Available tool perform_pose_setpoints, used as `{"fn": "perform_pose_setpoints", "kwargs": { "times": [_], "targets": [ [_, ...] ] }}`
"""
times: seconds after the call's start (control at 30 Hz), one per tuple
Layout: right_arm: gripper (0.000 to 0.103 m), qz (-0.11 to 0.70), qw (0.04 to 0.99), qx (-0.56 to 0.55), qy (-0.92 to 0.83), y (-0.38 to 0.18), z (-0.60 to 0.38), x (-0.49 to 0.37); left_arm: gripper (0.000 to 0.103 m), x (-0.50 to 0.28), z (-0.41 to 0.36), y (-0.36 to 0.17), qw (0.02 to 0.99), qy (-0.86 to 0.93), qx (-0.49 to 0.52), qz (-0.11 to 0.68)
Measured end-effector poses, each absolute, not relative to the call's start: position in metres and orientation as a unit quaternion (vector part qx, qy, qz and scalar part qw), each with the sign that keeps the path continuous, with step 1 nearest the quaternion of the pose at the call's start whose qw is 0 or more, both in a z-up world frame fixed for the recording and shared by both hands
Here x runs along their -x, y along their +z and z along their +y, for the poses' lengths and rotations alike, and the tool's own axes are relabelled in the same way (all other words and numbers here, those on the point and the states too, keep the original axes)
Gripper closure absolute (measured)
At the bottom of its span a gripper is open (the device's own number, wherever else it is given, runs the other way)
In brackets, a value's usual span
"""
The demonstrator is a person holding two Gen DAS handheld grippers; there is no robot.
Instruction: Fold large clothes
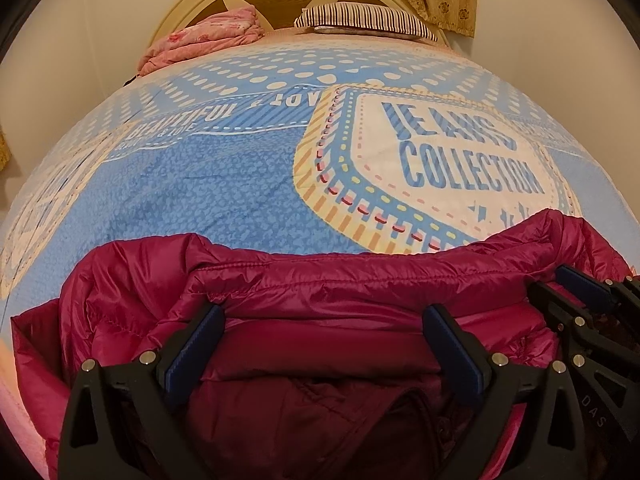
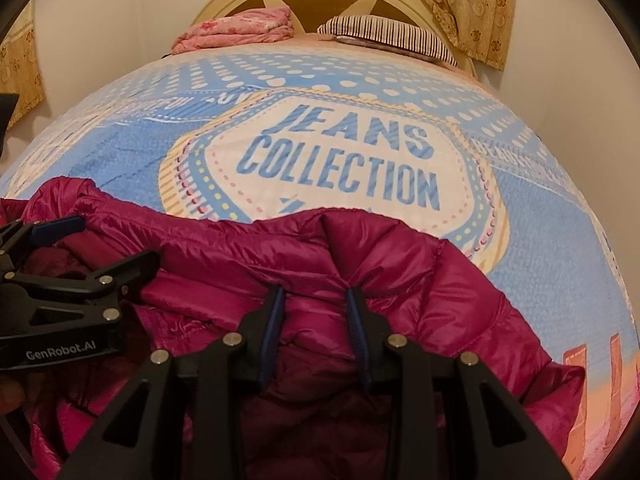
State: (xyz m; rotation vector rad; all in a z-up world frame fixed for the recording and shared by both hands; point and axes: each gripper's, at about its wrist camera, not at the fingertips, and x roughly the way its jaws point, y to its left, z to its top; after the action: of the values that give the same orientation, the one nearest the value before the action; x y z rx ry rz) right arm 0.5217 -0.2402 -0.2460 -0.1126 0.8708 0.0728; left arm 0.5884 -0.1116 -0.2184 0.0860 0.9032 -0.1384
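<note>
Left gripper (image 1: 324, 320): fingers spread wide, with folded layers of the magenta down jacket (image 1: 320, 280) lying between them. Right gripper (image 2: 314, 300): fingers narrowed, pinching a jacket fold. Beyond the fingertips: blue printed bedspread (image 2: 340, 160), then striped pillow (image 2: 384, 32) and pink blanket (image 1: 208, 36).

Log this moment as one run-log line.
left gripper: open over jacket | right gripper: pinching jacket | bed: jacket bunched
</note>
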Motion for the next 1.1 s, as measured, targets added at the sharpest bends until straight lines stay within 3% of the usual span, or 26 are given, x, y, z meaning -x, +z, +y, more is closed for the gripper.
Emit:
{"fn": "perform_pose_setpoints", "kwargs": {
  "times": [0.97,1.0,1.03,1.1],
  "targets": [
    [0.066,0.427,0.901,0.07,0.031,-0.246,-0.236,-0.526,0.001,-0.595,-0.12,-0.218,0.888,-0.055,-0.07,0.45],
    [0.056,0.43,0.899,0.074,0.03,-0.244,-0.237,-0.527,0.001,-0.596,-0.118,-0.212,0.883,-0.059,-0.07,0.46],
    [0.04,0.434,0.897,0.078,0.022,-0.24,-0.24,-0.527,0.001,-0.594,-0.115,-0.204,0.884,-0.055,-0.071,0.459],
    [0.027,0.424,0.902,0.073,0.014,-0.226,-0.251,-0.52,0.001,-0.578,-0.107,-0.177,0.898,-0.061,-0.069,0.43]
  ]
}}
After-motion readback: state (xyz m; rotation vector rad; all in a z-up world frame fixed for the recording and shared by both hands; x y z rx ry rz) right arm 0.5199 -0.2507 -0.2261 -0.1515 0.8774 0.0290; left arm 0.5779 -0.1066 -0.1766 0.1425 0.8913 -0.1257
